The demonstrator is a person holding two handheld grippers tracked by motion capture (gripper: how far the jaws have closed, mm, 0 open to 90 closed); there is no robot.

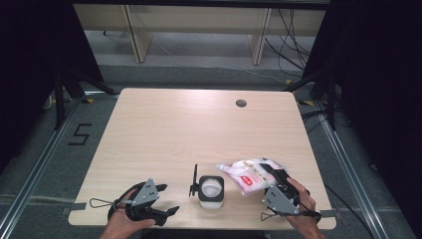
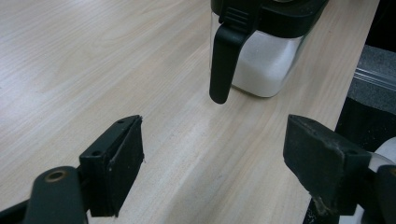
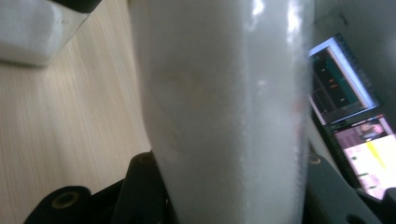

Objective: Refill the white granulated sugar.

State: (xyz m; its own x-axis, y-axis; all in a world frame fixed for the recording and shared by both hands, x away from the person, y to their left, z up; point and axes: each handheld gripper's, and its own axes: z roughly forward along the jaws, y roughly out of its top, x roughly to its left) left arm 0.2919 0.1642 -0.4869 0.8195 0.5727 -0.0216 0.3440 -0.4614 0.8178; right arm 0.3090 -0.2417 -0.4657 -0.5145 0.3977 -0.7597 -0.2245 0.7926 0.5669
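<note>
A clear square jar (image 1: 211,191) with a black rim holds white powder and stands near the table's front edge; its black lid (image 1: 194,181) is flipped up on the left. My right gripper (image 1: 272,174) is shut on a clear bag of white powder (image 1: 246,174) with a red label, holding it tilted just right of the jar. In the right gripper view the bag (image 3: 219,107) stands between the jaws of that gripper (image 3: 229,186), with the jar (image 3: 28,32) at the top left. My left gripper (image 1: 168,199) is open and empty left of the jar (image 2: 266,65); in its own view the left gripper (image 2: 215,140) points at the hanging lid (image 2: 224,60).
The wooden table (image 1: 164,124) has a round cable hole (image 1: 241,103) at the back right. Its front edge runs just below both hands. A lit monitor (image 3: 350,126) shows beyond the table's side. A "5" mark (image 1: 79,134) is on the floor at the left.
</note>
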